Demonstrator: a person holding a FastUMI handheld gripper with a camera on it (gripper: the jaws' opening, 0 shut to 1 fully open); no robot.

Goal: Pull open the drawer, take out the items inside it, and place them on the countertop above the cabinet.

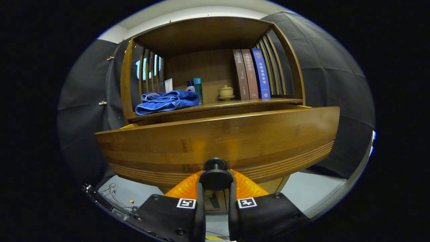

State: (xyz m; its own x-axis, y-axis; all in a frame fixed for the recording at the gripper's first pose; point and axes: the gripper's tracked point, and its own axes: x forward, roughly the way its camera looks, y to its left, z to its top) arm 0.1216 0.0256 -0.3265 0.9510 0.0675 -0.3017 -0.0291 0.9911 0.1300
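Between the fingertips of the gripper (216, 178), the drawer knob (216, 164) sits clamped from both sides. The wooden drawer (218, 141) stands pulled out just ahead; beyond it, a blue towel (167, 101) lies on the countertop (235, 103).

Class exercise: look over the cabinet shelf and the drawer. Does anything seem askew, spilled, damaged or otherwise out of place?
Little stands out. The blue towel lies loosely crumpled at the shelf's front edge, one corner overhanging. The books lean slightly. The drawer is part open, the gripper fingers closed on its knob. Nothing spilled or damaged.
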